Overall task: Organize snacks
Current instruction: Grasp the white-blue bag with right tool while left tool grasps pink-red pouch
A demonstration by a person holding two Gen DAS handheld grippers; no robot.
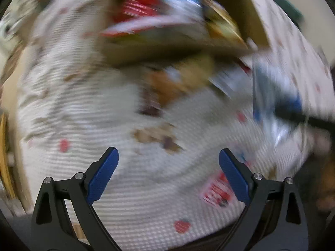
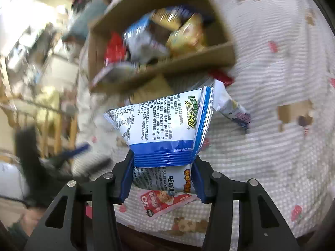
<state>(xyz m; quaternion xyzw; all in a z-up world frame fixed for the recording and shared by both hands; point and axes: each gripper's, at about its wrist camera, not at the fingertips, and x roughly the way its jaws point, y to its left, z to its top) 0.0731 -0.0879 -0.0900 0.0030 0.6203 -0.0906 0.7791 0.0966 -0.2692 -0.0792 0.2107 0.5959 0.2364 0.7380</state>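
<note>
So the right claw (image 2: 162, 174) is pinching a blue-and-white snack bag (image 2: 161, 123) by its crimped end, holding it above the patterned cloth (image 2: 261, 146). Left claw (image 1: 168, 177) is hanging wide open, gripping nothing. Cardboard box (image 2: 167, 71) just behind is sitting stuffed with other snack packets (image 2: 184, 35).

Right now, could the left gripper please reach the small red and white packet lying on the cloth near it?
Probably yes: the left gripper is open and empty, and the red and white packet lies uncovered on the cloth beside its right finger.
</note>
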